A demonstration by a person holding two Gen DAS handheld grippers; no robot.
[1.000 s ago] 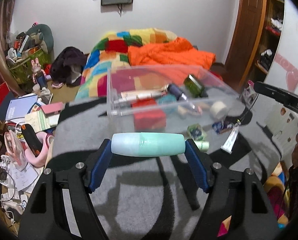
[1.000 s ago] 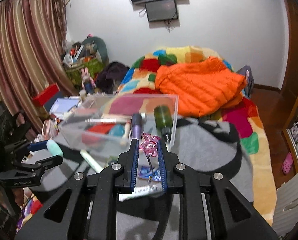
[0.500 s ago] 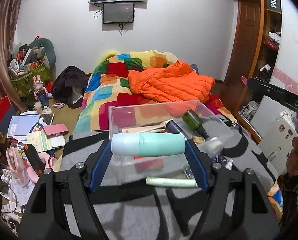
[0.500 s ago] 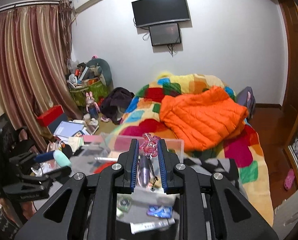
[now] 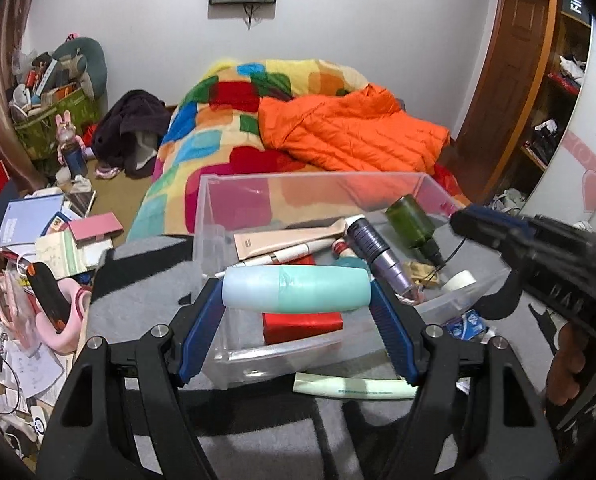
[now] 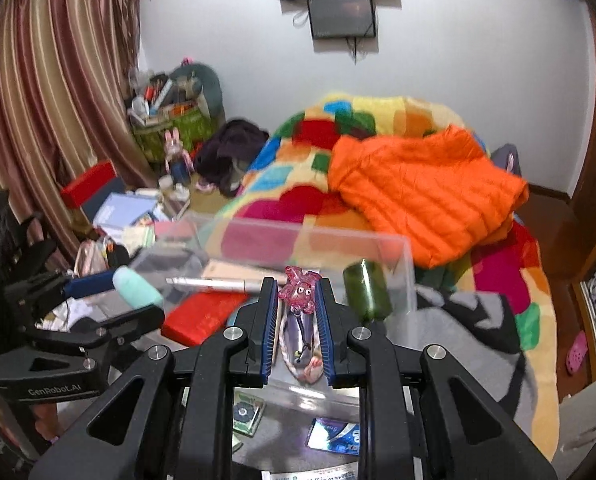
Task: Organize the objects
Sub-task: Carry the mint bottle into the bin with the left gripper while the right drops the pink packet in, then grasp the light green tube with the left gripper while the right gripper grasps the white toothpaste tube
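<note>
Now left tool (image 5: 296, 294) clamps mint bottle (image 5: 296, 289) (wide); right tool (image 6: 296, 299) pinches pink charm (image 6: 299, 289).

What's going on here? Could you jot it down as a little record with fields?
setting: bedroom, grey blanket on the bed
left claw: clamped on a mint-green bottle, held crosswise above the box
right claw: pinching a pink charm
container: clear plastic box
in box: green bottle, red box, beige tube
outside box: pale green tube

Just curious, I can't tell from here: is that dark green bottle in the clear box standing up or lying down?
Lying down. The green bottle rests tipped on its side among the clutter inside the clear box.
</note>
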